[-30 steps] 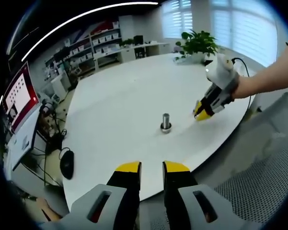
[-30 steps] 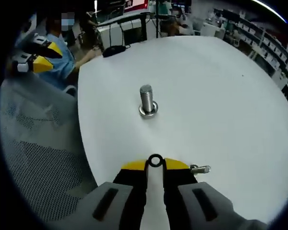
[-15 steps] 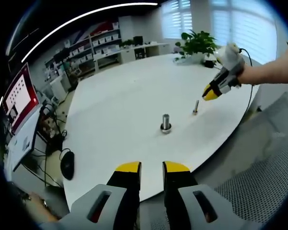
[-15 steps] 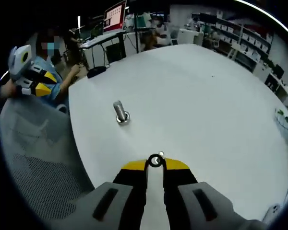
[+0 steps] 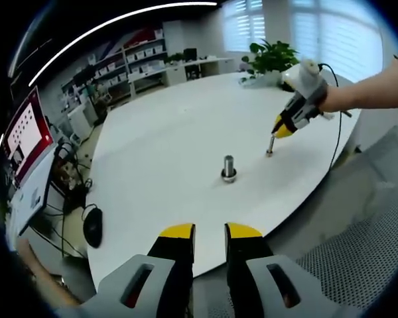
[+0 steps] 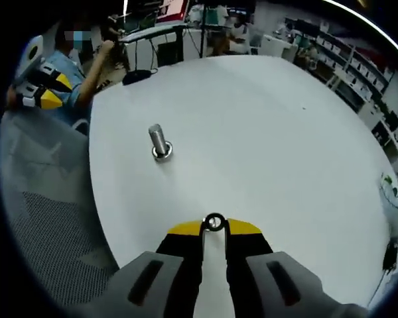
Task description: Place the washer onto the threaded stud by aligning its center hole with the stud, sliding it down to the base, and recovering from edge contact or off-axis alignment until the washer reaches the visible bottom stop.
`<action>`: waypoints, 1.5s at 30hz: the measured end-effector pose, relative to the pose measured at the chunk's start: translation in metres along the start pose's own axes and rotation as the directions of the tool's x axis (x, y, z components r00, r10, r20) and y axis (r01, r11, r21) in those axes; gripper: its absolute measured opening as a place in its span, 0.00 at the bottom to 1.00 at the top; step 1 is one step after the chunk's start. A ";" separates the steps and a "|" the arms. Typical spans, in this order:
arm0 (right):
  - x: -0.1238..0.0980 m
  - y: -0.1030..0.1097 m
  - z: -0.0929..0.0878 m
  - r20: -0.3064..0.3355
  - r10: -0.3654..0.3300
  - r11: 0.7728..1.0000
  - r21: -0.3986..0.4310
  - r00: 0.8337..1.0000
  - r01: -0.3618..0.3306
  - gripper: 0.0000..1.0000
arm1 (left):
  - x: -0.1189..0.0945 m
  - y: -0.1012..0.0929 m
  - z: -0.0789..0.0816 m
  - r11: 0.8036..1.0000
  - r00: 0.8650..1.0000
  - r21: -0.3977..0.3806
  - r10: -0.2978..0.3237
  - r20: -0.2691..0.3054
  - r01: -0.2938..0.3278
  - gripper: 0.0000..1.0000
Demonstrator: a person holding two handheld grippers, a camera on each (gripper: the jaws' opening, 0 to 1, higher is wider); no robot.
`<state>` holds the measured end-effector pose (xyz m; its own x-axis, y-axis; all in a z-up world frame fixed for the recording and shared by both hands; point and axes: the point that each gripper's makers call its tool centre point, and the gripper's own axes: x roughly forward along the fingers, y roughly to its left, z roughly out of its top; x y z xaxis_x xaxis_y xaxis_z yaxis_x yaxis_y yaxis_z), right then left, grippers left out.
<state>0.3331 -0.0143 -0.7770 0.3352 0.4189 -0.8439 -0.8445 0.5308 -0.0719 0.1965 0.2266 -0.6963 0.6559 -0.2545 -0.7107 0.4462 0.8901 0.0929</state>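
The right claw point(image 6: 214, 228) is pinching the washer point(image 6: 214, 222) between its yellow tips, low in the centre of the right gripper view, above the white bench point(image 6: 265, 132). The threaded stud point(image 6: 159, 142) is standing upright on the bench, left of centre, well apart from the washer. In the left gripper view, the left claw point(image 5: 209, 233) is staying narrow and holding nothing, at the bottom, and a small bolt point(image 5: 270, 146) is standing just under the right claw's tips.

A potted plant point(image 5: 273, 61) stands at the white table's point(image 5: 172, 152) far edge, a red-framed monitor point(image 5: 26, 132) beside it.
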 end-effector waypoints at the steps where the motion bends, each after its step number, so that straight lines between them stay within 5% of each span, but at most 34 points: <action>1: 0.001 0.001 0.000 -0.004 0.007 1.000 0.003 1.000 -0.007 0.13 | 0.000 0.000 0.000 1.000 1.000 -0.001 0.000 0.000 0.000 0.15; 29: 0.047 0.007 -0.027 -0.125 0.050 0.999 -0.010 0.991 -0.052 0.14 | 0.002 0.001 -0.002 1.000 1.000 -0.005 0.003 -0.013 -0.003 0.15; 41: 0.041 0.007 -0.029 -0.089 0.040 0.999 0.026 0.995 -0.038 0.20 | 0.001 0.001 -0.002 1.000 1.000 -0.007 0.004 -0.014 -0.004 0.15; 45: 0.033 0.004 -0.023 -0.019 0.013 0.995 0.097 1.000 -0.011 0.23 | 0.001 0.001 -0.002 1.000 1.000 -0.007 0.003 -0.014 -0.003 0.15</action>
<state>0.3312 -0.0148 -0.8174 0.3163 0.4121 -0.8545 -0.8037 0.5949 -0.0105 0.1969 0.2283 -0.6986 0.6489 -0.2469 -0.7198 0.4399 0.8935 0.0901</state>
